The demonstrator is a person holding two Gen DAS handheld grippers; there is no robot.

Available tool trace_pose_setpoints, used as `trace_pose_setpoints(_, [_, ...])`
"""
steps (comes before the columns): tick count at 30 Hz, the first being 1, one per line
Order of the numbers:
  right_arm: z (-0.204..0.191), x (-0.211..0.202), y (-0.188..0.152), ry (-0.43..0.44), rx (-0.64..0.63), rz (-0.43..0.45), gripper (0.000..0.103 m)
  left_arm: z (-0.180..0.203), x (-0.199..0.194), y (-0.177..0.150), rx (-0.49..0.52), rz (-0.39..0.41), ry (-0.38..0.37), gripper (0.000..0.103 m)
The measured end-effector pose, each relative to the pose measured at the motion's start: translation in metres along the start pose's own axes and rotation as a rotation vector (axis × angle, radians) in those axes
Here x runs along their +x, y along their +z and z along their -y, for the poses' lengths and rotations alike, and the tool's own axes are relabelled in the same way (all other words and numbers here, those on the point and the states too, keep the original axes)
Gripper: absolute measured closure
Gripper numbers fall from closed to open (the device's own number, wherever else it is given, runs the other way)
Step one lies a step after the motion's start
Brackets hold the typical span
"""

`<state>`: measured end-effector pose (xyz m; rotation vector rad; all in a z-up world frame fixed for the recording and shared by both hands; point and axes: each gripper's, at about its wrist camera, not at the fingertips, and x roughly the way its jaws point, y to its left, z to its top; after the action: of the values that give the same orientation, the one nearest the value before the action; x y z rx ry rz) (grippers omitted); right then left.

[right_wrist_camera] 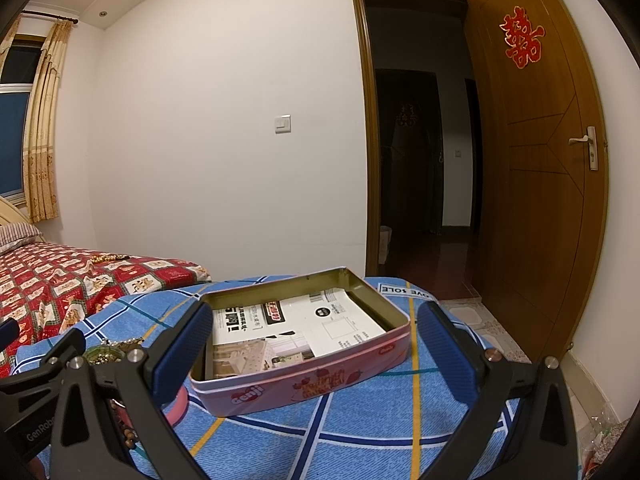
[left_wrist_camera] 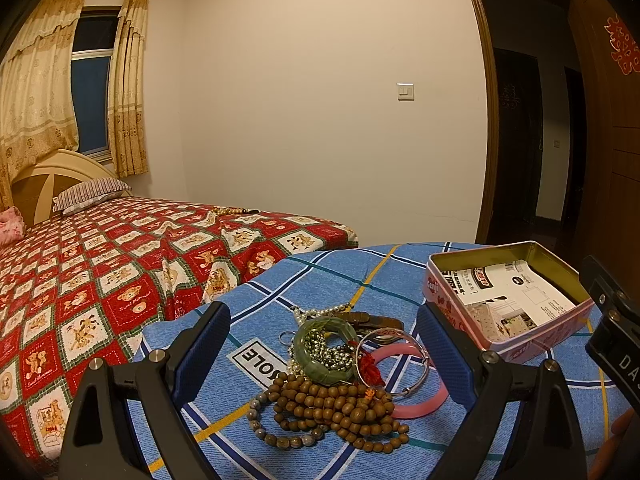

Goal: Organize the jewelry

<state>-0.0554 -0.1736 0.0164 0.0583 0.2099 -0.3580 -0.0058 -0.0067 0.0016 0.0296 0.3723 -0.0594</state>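
The left gripper [left_wrist_camera: 324, 344] is hovering with its fingers spread wide on either side of the jewelry pile [left_wrist_camera: 340, 376], gripping nothing. The right gripper [right_wrist_camera: 312, 344] is likewise spread, straddling the open pink tin [right_wrist_camera: 304, 384], which is sitting just right of the pile on the blue checked cloth [left_wrist_camera: 256, 304].

The pile is looking tangled: wooden beads [left_wrist_camera: 336, 408], a green bangle [left_wrist_camera: 326, 346], a silver bangle [left_wrist_camera: 394, 364], a pink bangle [left_wrist_camera: 420, 400] and pearls [left_wrist_camera: 316, 314] are overlapping. Closing on one piece is likely dragging others along, and a trailing strand could be snagging or dropping short of the tin. The hard bangles may be slipping from the pads.

The cloth's far edge is falling away toward the floor beyond the tin, so anything rolling there is lost. Above the cloth the room is standing open, though the two grippers are working close together
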Motion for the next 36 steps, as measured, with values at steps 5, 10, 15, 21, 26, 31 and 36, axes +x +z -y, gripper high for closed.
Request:
trace_pose_setpoints(5, [0.002, 0.001, -0.003, -0.001, 0.0, -0.003, 0.0, -0.007, 0.003, 0.002, -0.015, -0.011, -0.034, 0.009])
trace_pose_setpoints(10, [0.0, 0.004, -0.004, 0.009, 0.002, -0.024, 0.0, -0.037, 0.007, 0.007, -0.06, 0.003, 0.1, 0.009])
trace_pose_setpoints(15, [-0.005, 0.006, -0.006, 0.059, 0.0, -0.06, 0.0, -0.079, 0.012, 0.007, -0.195, -0.069, 0.179, 0.009])
trace_pose_setpoints(21, [-0.022, 0.014, -0.013, 0.273, 0.007, -0.191, 0.015, -0.092, 0.008, 0.006, -0.144, -0.087, 0.205, 0.009])
trace_pose_setpoints(26, [-0.049, 0.024, -0.028, 0.488, 0.019, -0.378, 0.027, -0.104, 0.007, 0.005, -0.127, -0.112, 0.225, 0.009])
trace_pose_setpoints(31, [-0.095, 0.028, -0.04, 0.633, -0.068, -0.496, 0.031, -0.125, 0.001, 0.008, -0.17, -0.122, 0.24, 0.009])
trace_pose_setpoints(36, [-0.136, 0.038, -0.048, 0.664, -0.228, -0.574, 0.049, -0.135, -0.004, 0.009, -0.18, -0.12, 0.249, 0.009])
